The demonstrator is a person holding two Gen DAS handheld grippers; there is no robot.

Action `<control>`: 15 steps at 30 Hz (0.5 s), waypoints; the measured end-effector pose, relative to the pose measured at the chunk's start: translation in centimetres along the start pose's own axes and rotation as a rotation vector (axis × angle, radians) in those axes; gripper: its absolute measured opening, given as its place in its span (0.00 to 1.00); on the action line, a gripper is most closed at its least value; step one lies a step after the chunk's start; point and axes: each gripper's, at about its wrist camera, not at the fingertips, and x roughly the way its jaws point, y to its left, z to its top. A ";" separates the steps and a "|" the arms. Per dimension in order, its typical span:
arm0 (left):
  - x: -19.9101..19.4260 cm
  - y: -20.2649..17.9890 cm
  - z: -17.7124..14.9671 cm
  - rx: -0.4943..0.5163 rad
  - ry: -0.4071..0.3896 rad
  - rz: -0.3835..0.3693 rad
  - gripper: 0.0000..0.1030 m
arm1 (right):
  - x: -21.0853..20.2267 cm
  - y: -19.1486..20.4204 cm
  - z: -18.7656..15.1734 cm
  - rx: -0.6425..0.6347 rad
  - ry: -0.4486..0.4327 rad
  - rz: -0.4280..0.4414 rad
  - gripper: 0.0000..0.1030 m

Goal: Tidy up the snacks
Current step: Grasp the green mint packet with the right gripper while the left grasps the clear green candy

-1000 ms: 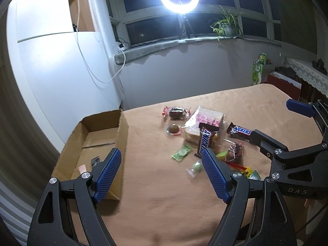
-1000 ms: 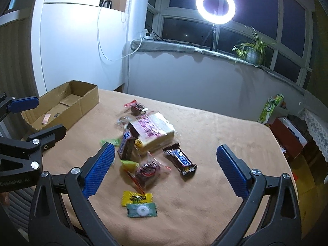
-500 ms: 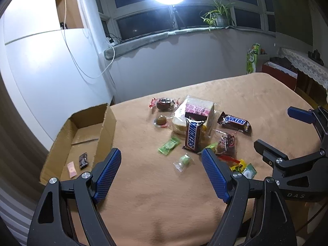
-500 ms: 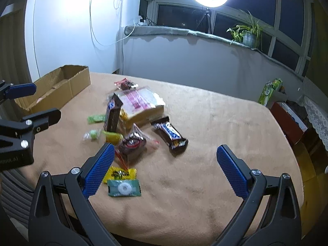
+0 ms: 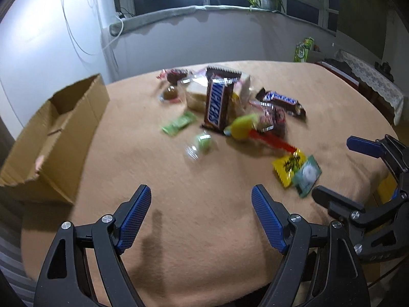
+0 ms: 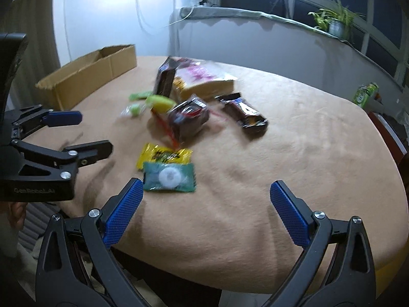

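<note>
Several snacks lie on the tan table: a Snickers bar (image 5: 217, 102) leaning on a bread pack (image 5: 196, 94), a second Snickers bar (image 5: 281, 101), a yellow packet (image 6: 163, 154) and a green packet (image 6: 168, 177). A cardboard box (image 5: 51, 138) stands at the table's left. My left gripper (image 5: 200, 217) is open and empty above the near table edge. My right gripper (image 6: 204, 212) is open and empty, with the green packet just beyond its left finger.
A green candy (image 5: 203, 142), a light green packet (image 5: 179, 125) and a dark wrapped cake (image 6: 188, 117) lie among the pile. A wall and window sill with a plant (image 6: 334, 23) lie beyond the table (image 6: 294, 140).
Both grippers have dropped lower and moved closer to the snacks. The pile now looks larger in both views. Both stay open.
</note>
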 end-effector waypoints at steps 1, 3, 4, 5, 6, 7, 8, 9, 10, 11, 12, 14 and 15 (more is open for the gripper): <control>0.2 0.0 0.0 -0.002 0.004 -0.001 0.79 | 0.2 0.1 -0.1 -0.001 0.002 0.007 0.98; 0.5 0.3 0.1 -0.011 0.000 0.000 0.79 | 0.5 0.4 0.0 -0.003 0.003 0.019 0.96; 0.6 0.6 0.3 -0.019 -0.012 0.002 0.79 | 0.7 0.5 0.0 -0.004 0.003 0.026 0.93; 0.7 0.8 0.5 -0.025 -0.022 0.001 0.79 | 0.8 0.6 0.1 -0.007 0.005 0.032 0.89; 0.8 1.1 0.8 -0.033 -0.033 -0.001 0.79 | 1.0 0.7 0.1 -0.011 0.006 0.036 0.85; 1.0 1.5 1.4 -0.042 -0.050 -0.006 0.79 | 1.2 0.8 0.2 -0.016 0.006 0.040 0.84; 1.1 1.6 1.7 -0.047 -0.062 -0.011 0.79 | 1.2 0.8 0.2 -0.019 0.004 0.043 0.81; 1.3 1.7 2.0 -0.049 -0.073 -0.014 0.79 | 1.2 0.9 0.3 -0.018 0.002 0.051 0.76; 1.7 1.8 2.4 -0.047 -0.082 -0.019 0.78 | 1.2 0.9 0.3 -0.019 0.001 0.055 0.73; 2.0 1.8 2.6 -0.045 -0.084 -0.024 0.78 | 1.2 0.9 0.3 -0.022 0.000 0.057 0.65; 2.4 1.8 2.8 -0.045 -0.082 -0.032 0.78 | 1.1 0.9 0.4 -0.025 -0.001 0.059 0.57; 3.2 1.8 3.2 -0.041 -0.062 -0.054 0.78 | 1.0 0.6 0.4 -0.025 -0.001 0.059 0.46; 3.6 1.7 3.3 -0.039 -0.049 -0.064 0.78 | 1.0 0.4 0.4 -0.021 -0.001 0.061 0.42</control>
